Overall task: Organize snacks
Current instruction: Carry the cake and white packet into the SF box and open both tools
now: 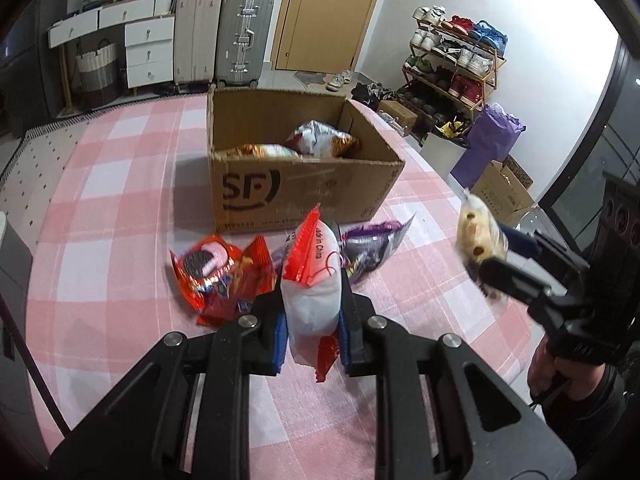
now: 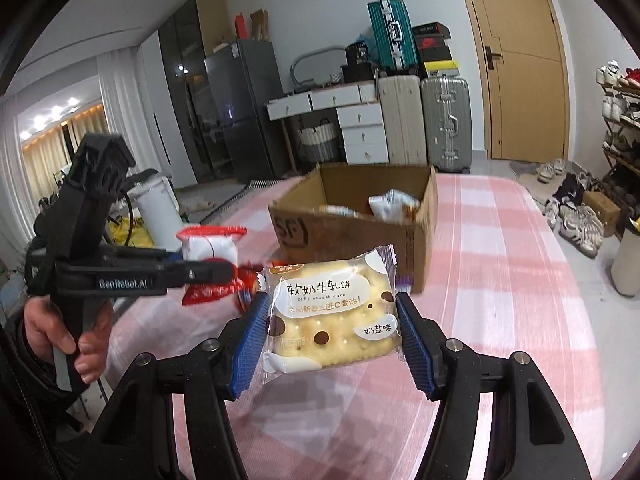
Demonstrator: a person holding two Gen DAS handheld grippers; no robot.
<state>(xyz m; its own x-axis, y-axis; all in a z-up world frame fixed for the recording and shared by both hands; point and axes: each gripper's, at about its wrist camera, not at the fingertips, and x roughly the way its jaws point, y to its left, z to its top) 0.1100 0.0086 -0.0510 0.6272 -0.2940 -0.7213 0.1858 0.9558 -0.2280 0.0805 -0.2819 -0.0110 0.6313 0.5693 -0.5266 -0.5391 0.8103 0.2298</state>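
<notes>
Held items: my left gripper [image 1: 312, 316] pinches a soft white pouch with red crimped ends [image 1: 310, 280]; my right gripper [image 2: 332, 336] clamps a glossy square nougat-cracker pack [image 2: 332, 316]. Both hang above the pink checked cloth [image 1: 120, 184]. Cardboard box [image 1: 296, 184] already holds two crinkly bags [image 1: 320, 138]. Outstanding: red cookie packs [image 1: 216, 276], purple foil wrapper [image 1: 372, 248], lying just before it.
</notes>
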